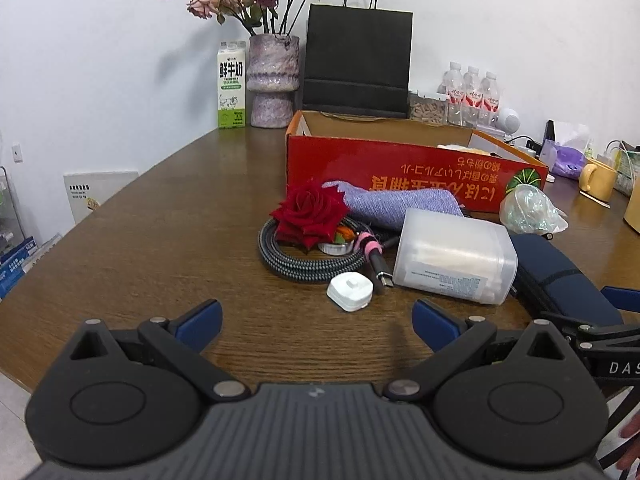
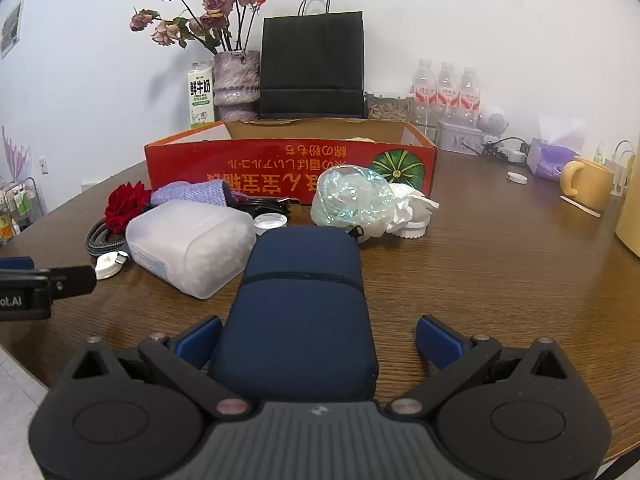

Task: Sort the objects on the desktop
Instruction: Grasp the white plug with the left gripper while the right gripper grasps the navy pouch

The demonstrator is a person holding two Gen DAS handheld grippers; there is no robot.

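A red cardboard box (image 1: pixel 400 168) stands open on the wooden table (image 1: pixel 160 232); it also shows in the right wrist view (image 2: pixel 240 164). In front of it lie a red rose (image 1: pixel 310 214), a purple cloth (image 1: pixel 400 204), a coiled braided cable (image 1: pixel 300 266), a white plug (image 1: pixel 350 291), a clear cotton-swab box (image 1: pixel 454 255), a crumpled plastic bag (image 2: pixel 352 196) and a navy case (image 2: pixel 298 312). My left gripper (image 1: pixel 316 326) is open and empty, short of the white plug. My right gripper (image 2: pixel 318 340) is open, its fingers either side of the navy case's near end.
At the back stand a milk carton (image 1: pixel 231 86), a vase of dried roses (image 1: pixel 274 80), a black paper bag (image 1: pixel 358 60) and three water bottles (image 1: pixel 472 94). A yellow mug (image 2: pixel 586 184), a tissue pack (image 2: pixel 550 156) and a white cap (image 2: pixel 516 177) sit at the right.
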